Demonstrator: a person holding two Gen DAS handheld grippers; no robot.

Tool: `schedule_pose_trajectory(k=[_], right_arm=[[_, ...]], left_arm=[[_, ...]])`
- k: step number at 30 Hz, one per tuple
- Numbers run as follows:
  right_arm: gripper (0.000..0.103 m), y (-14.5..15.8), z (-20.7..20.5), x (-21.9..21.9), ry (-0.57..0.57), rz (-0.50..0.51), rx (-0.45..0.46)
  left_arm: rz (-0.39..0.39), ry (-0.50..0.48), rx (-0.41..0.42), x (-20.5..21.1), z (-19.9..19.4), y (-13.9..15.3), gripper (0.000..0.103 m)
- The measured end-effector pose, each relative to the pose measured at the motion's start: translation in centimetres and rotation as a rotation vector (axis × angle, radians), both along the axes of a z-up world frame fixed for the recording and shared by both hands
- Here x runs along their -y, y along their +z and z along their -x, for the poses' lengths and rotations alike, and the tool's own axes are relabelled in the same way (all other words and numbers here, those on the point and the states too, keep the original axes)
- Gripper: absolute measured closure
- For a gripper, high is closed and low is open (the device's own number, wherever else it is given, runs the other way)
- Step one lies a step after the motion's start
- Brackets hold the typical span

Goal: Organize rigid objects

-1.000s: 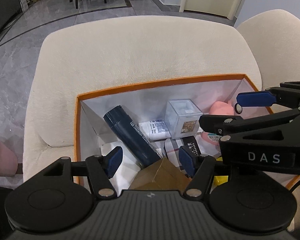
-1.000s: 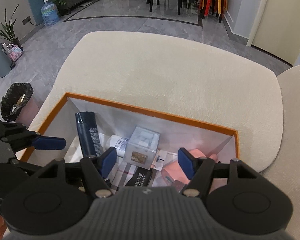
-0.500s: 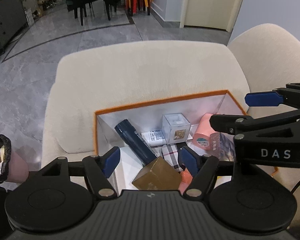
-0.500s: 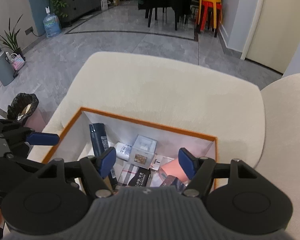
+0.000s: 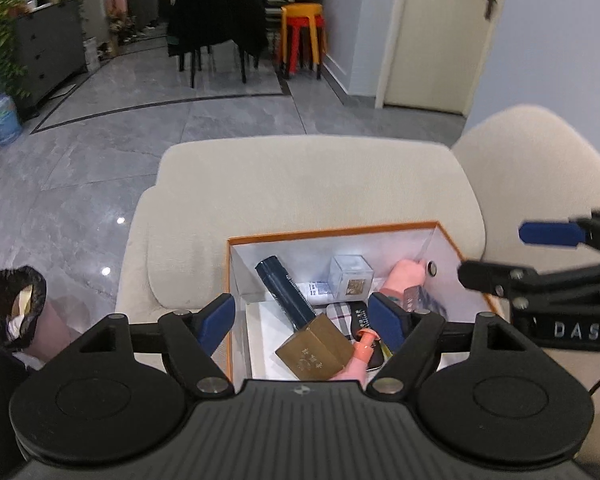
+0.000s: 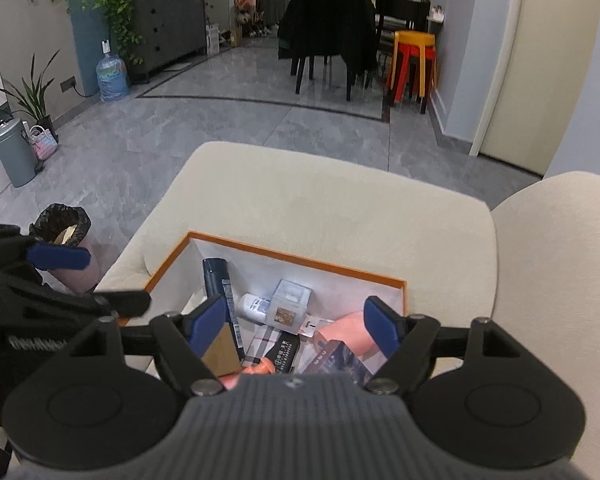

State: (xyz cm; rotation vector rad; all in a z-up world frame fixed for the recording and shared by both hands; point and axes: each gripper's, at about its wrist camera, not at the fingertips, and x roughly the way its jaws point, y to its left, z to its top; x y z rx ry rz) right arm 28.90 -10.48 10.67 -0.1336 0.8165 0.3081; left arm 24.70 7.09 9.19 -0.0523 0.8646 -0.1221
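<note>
An orange-rimmed white box (image 5: 332, 233) sits on a cream sofa seat and shows in the right wrist view too (image 6: 296, 258). It holds a dark blue bottle (image 5: 286, 294), a clear cube (image 5: 350, 276), a gold block (image 5: 314, 354), a pink cylinder (image 5: 406, 276) and a plaid case (image 5: 346, 314). My left gripper (image 5: 302, 322) is open and empty above the box's near side. My right gripper (image 6: 294, 326) is open and empty above the box; it also shows at the right of the left wrist view (image 5: 548, 256).
The cream sofa (image 6: 320, 216) stretches beyond the box, with a second cushion (image 6: 560, 248) at the right. A black-lined bin (image 5: 14, 306) stands on the grey floor at the left. Chairs and stools (image 6: 412, 66) stand far back.
Both grippers have pulled back and up from the box, so it looks smaller and more of the room shows. Both stay open and empty.
</note>
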Motion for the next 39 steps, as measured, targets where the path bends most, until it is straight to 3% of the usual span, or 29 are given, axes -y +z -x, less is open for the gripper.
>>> schedule_pose_trajectory(k=[10,16,23,27,39], right_arm=[[0.022,1.5,5.8,2.1,-0.027,-0.056,0.066],[0.019,1.7,8.7,3.1,-0.049,-0.087,0.096],[0.013,1.3,11.5,3.2,-0.084,-0.099,0.132],[0.012,0.2,13.2,3.5,-0.124,-0.147,0.124],[0.007,-2.3,16.9,2.7,-0.162,-0.086,0.128]], left_arm=[[0.028,0.045,0.089,-0.7,4.7,2.4,0.007],[-0.022,0.057,0.116,-0.4,6.9,2.9,0.007],[-0.018,0.076,0.166,-0.4,9.7,3.0,0.006],[-0.055,0.089,0.148,0.2,10.2,1.9,0.006],[-0.001,0.080,0.095,0.7,12.3,-1.0,0.006]])
